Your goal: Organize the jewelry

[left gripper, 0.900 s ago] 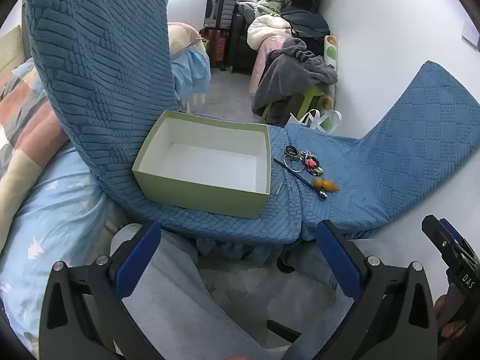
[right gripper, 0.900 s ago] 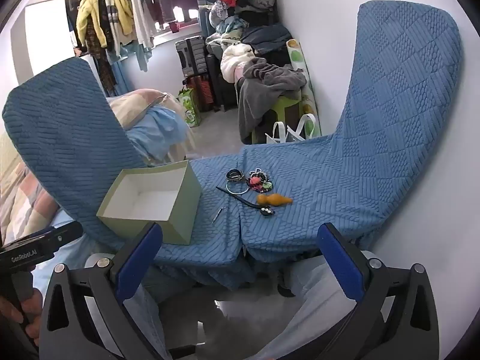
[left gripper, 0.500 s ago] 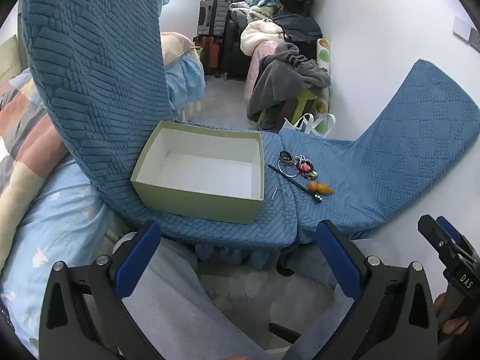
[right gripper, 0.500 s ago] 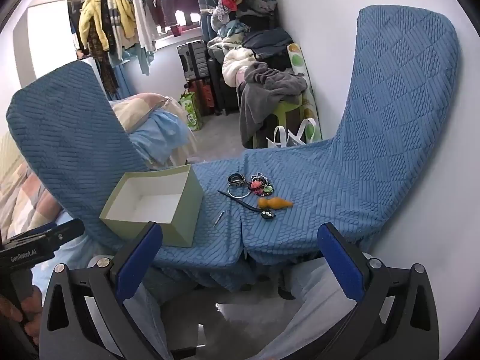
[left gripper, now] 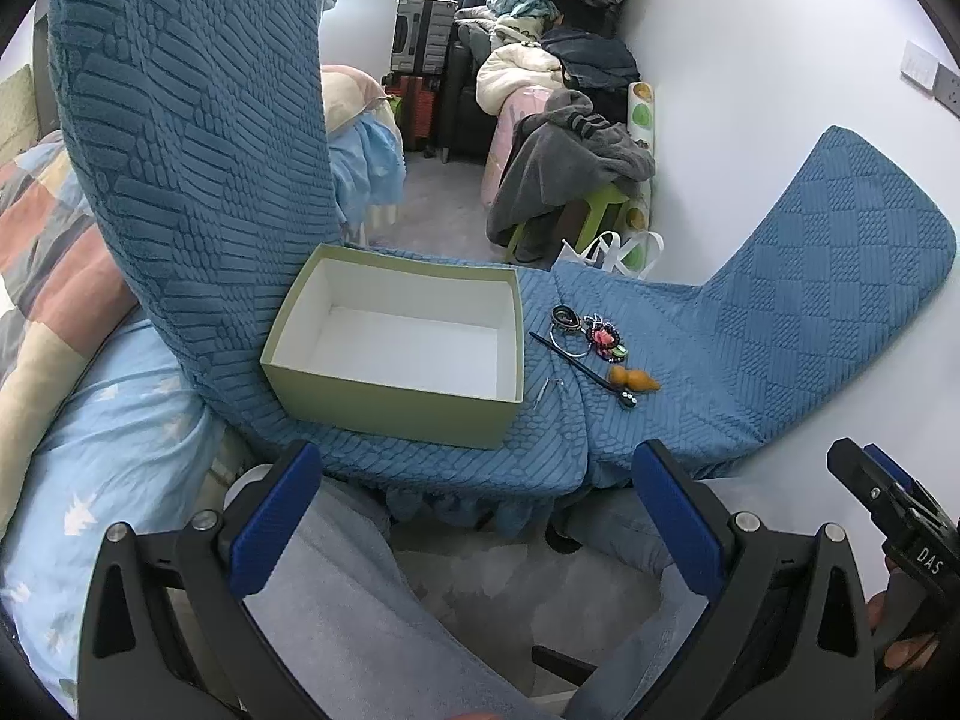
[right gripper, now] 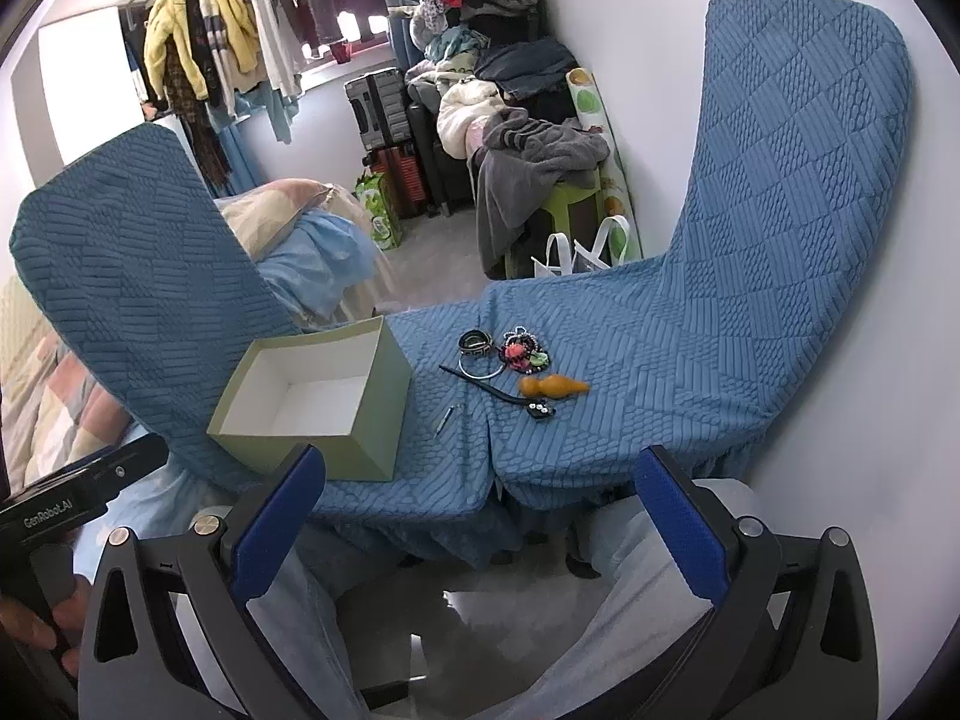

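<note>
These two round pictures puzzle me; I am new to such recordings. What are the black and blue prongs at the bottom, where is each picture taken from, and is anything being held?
A person holds a hand-held grasping tool in each hand, each with its own wide-angle camera looking along its two blue-padded fingers. One picture looks out from the left tool, the other from the right tool. Both stand open and hold nothing. Ahead, on a blue textured cloth, sits an open pale green cardboard box, its white inside bare. Beside it lie the pieces: a dark bracelet, a silver ring-shaped bangle, a beaded pink and green cluster, an orange gourd-shaped charm and a thin black stick.
</note>
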